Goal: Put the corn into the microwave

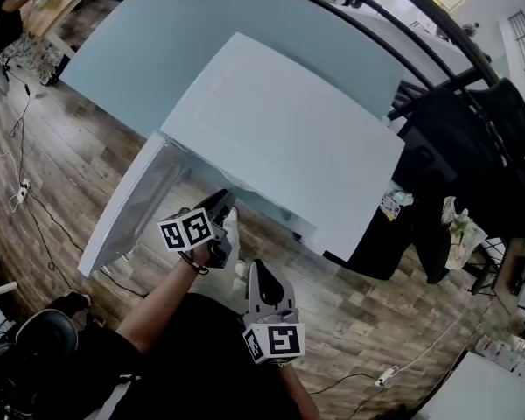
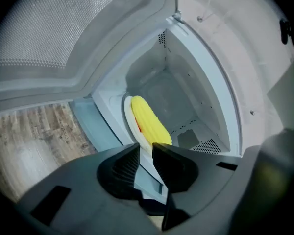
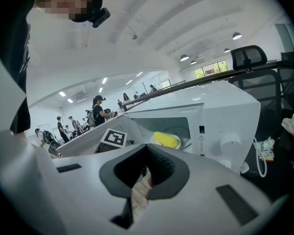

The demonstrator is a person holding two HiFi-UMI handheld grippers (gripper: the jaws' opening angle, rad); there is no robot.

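Open lab hall, ceiling lights (image 3: 236, 35), office chair (image 3: 248, 58), wood floor (image 1: 61, 173), people (image 3: 99, 110) working

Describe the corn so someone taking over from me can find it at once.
Find the big white box-shaped microwave with its door swung open. Inside its pale cavity lies a round white plate, and on it rests the yellow ridged corn cob. It is the only bright yellow thing in there.
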